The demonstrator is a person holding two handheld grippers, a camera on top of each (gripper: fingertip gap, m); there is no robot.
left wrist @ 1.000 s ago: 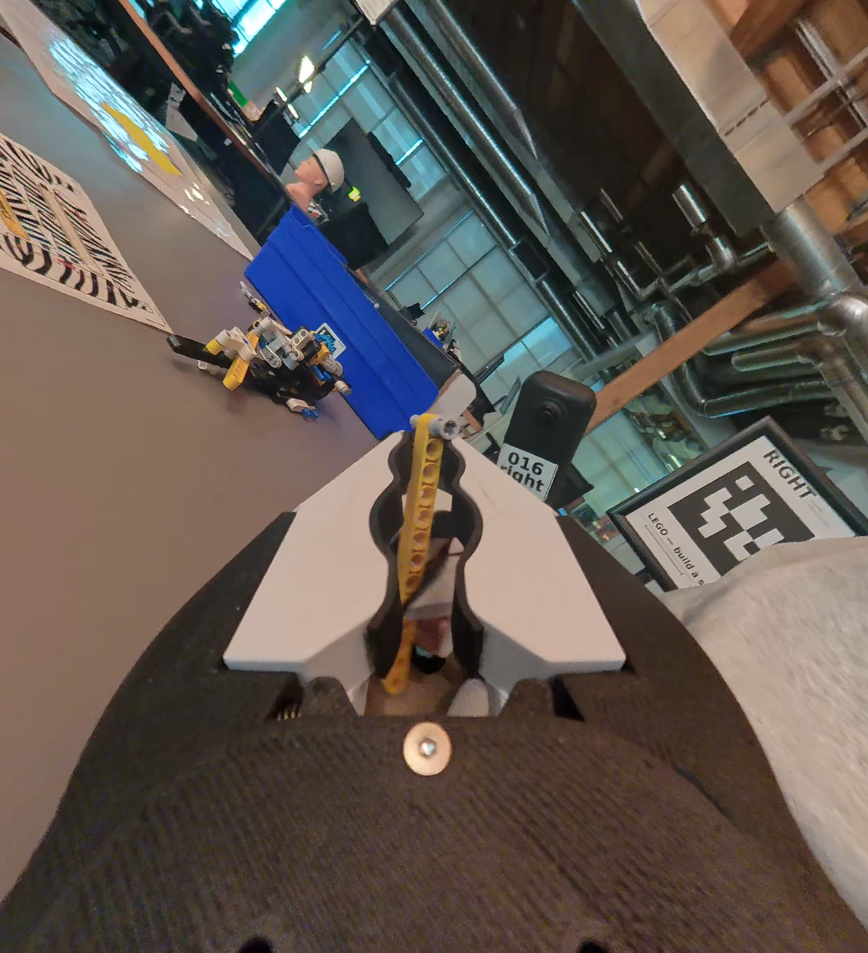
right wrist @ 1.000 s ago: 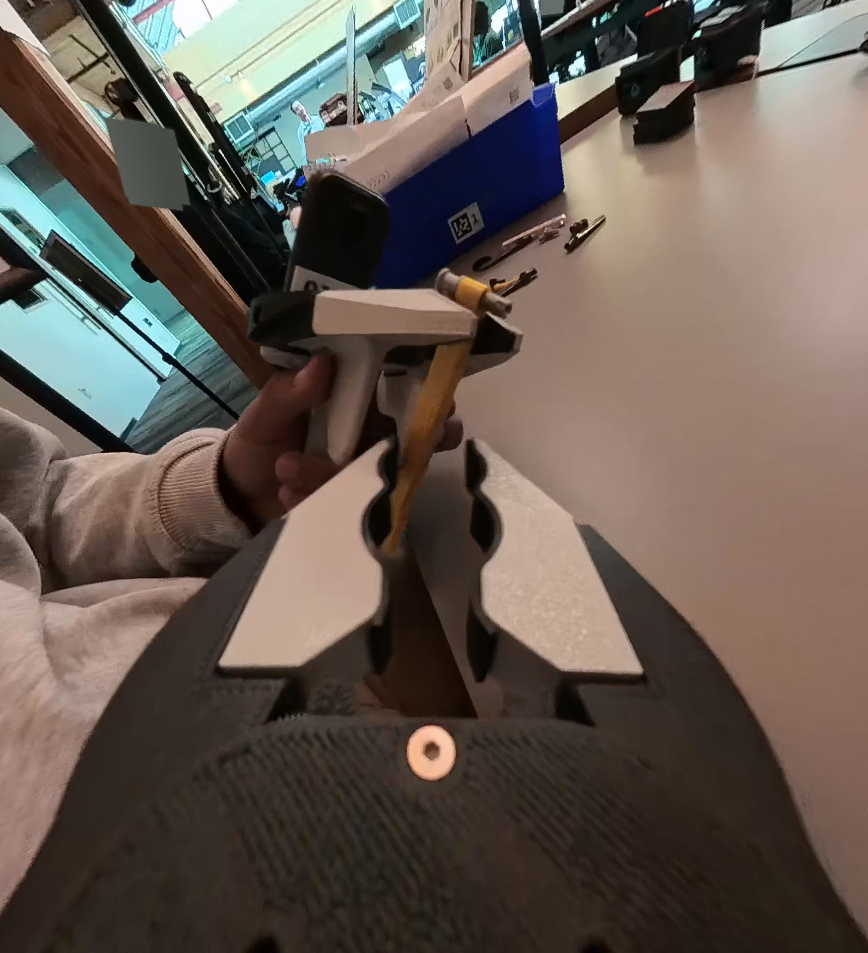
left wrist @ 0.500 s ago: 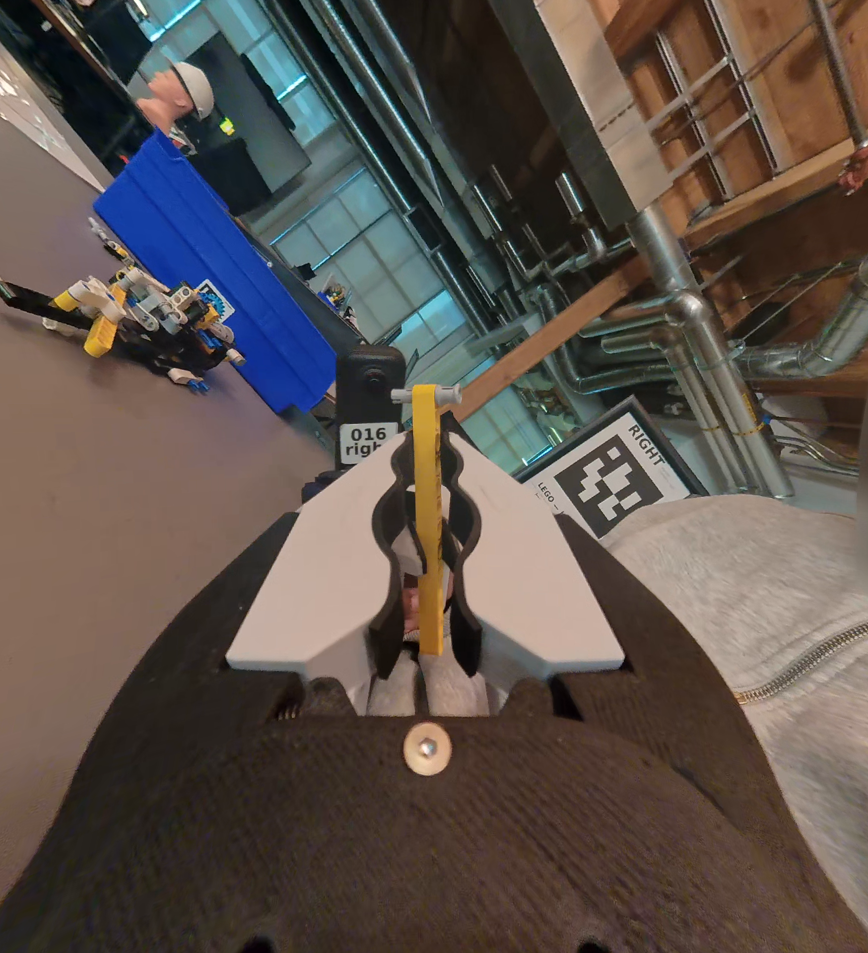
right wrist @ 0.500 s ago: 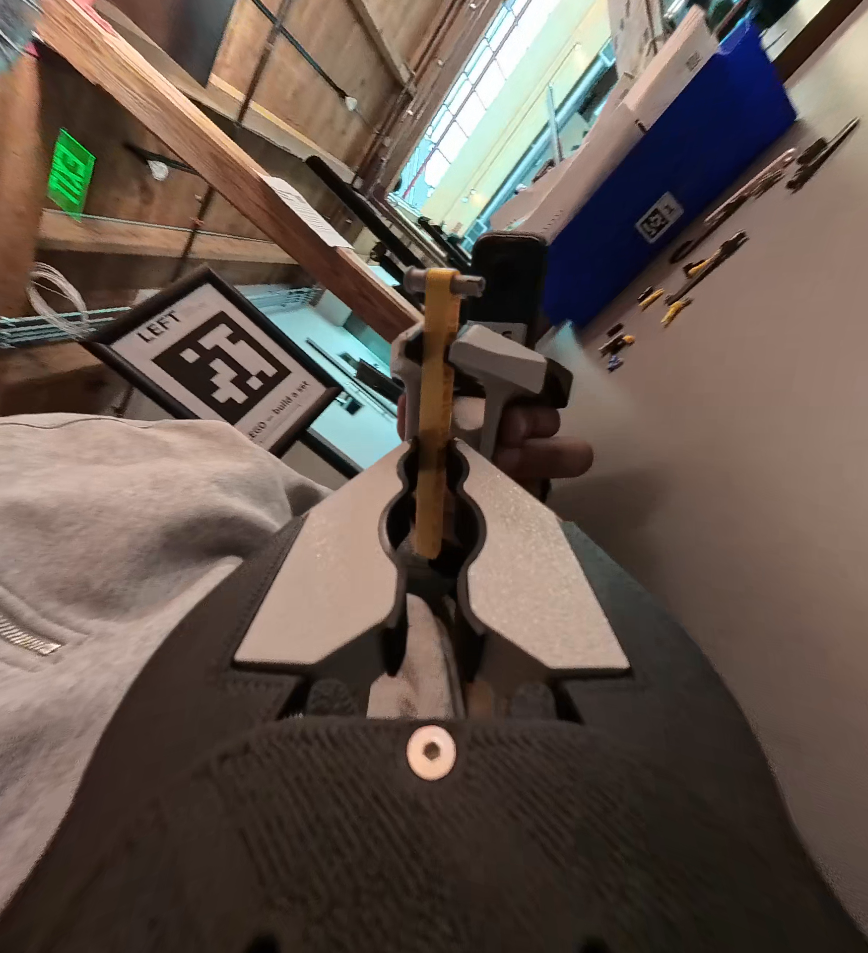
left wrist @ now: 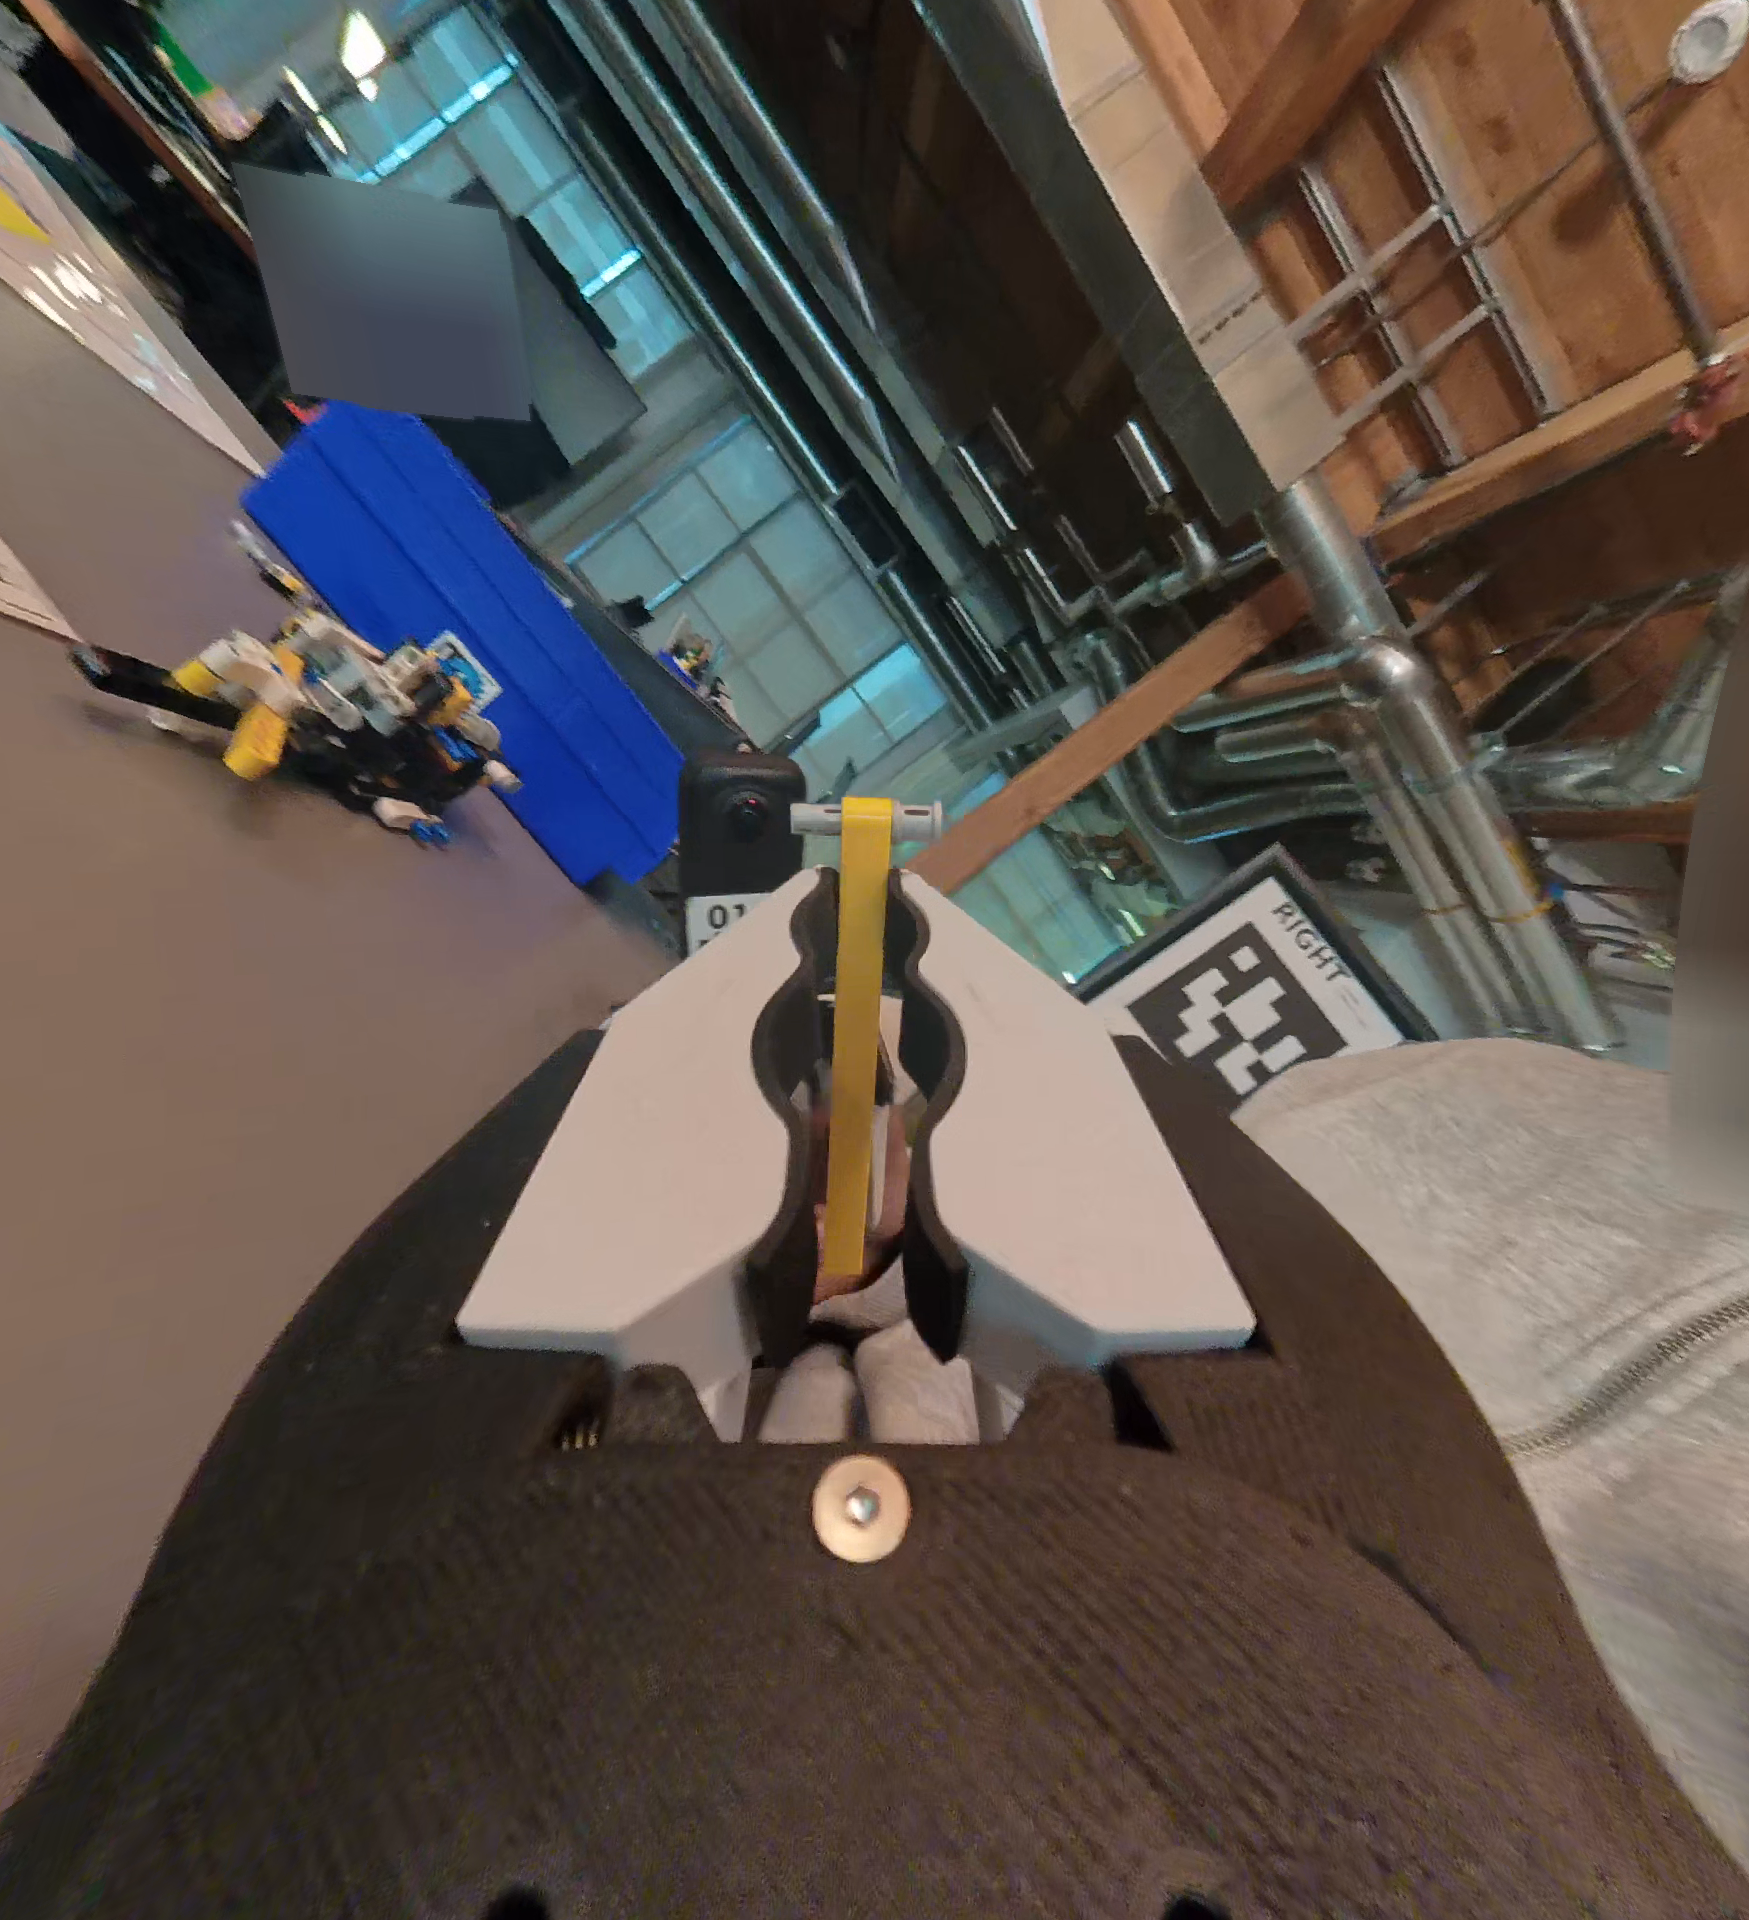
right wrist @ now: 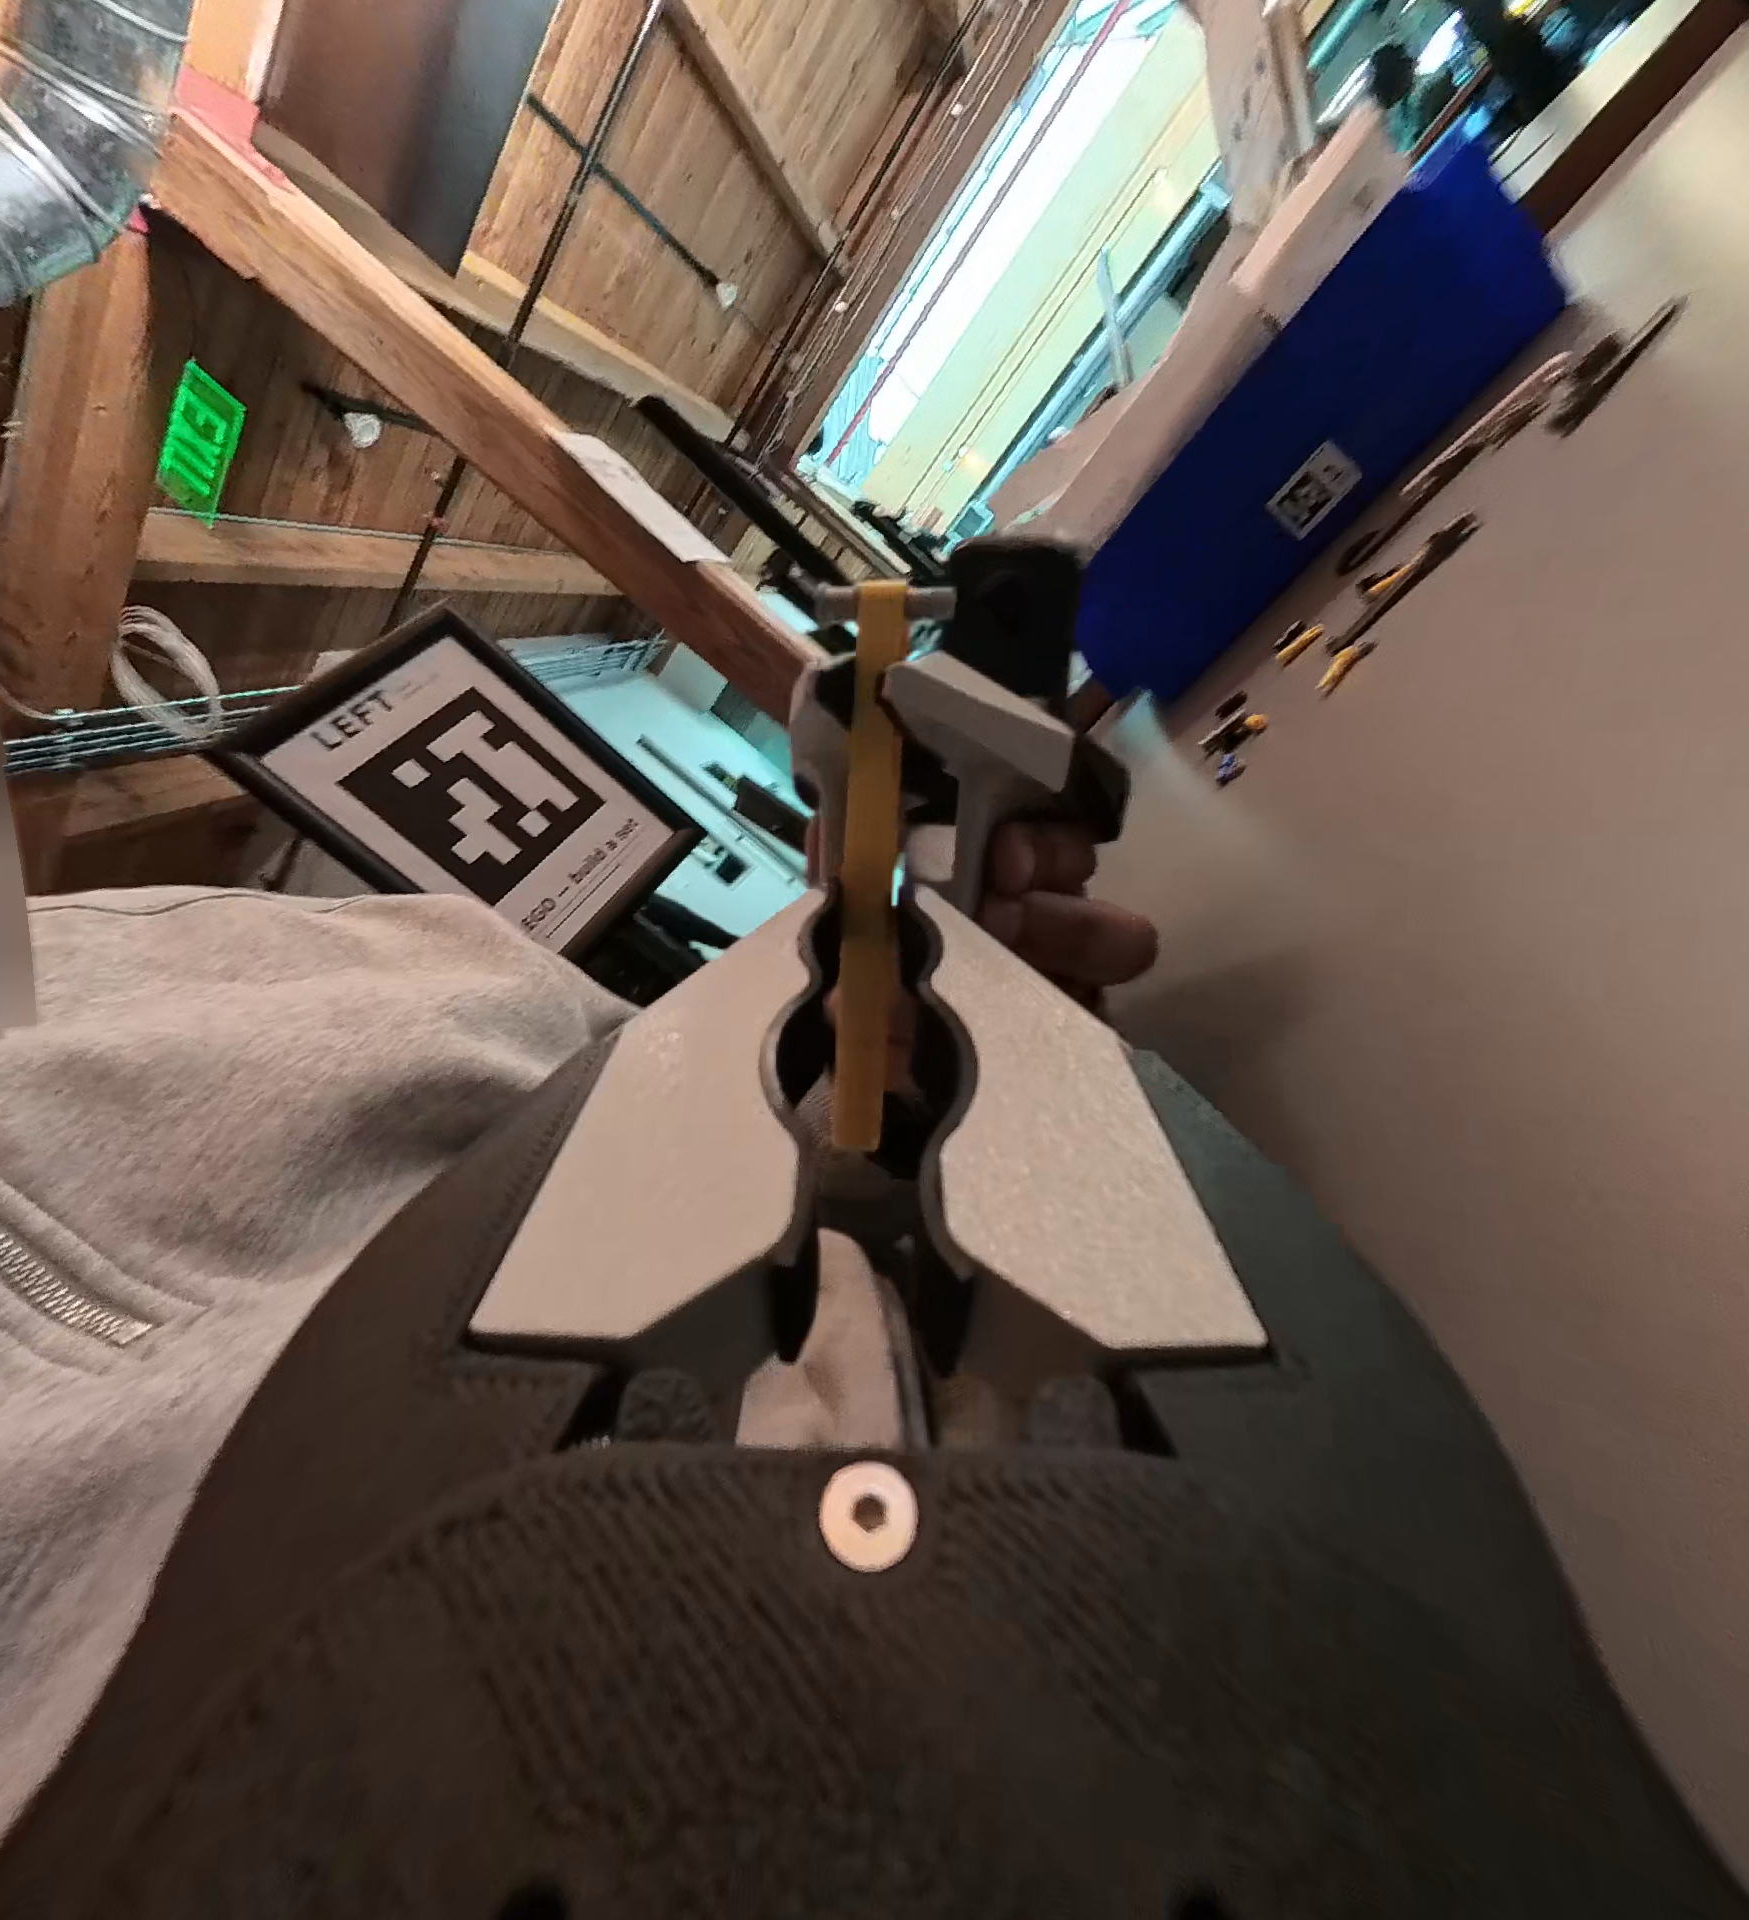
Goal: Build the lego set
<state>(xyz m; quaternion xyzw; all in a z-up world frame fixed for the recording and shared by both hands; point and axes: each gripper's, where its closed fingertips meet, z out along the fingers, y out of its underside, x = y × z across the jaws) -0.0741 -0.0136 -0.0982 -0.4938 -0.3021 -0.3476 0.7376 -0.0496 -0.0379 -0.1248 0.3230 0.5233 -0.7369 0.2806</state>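
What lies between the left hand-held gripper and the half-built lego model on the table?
Only bare grey table, in the left wrist view. The left hand-held gripper, shut on a yellow beam, is apart from the lego model.

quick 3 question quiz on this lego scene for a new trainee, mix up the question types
1. True or false: the left gripper is shut on the yellow beam.
2. Multiple choice: what sits across the beam's top end? A) a grey pin B) a black wheel C) a red brick
3. Short answer: in the left wrist view, what stands on the table just in front of the blue bin?

Key: 1 true. 2 A. 3 the partly built lego model. The right gripper is also closed around the same beam.
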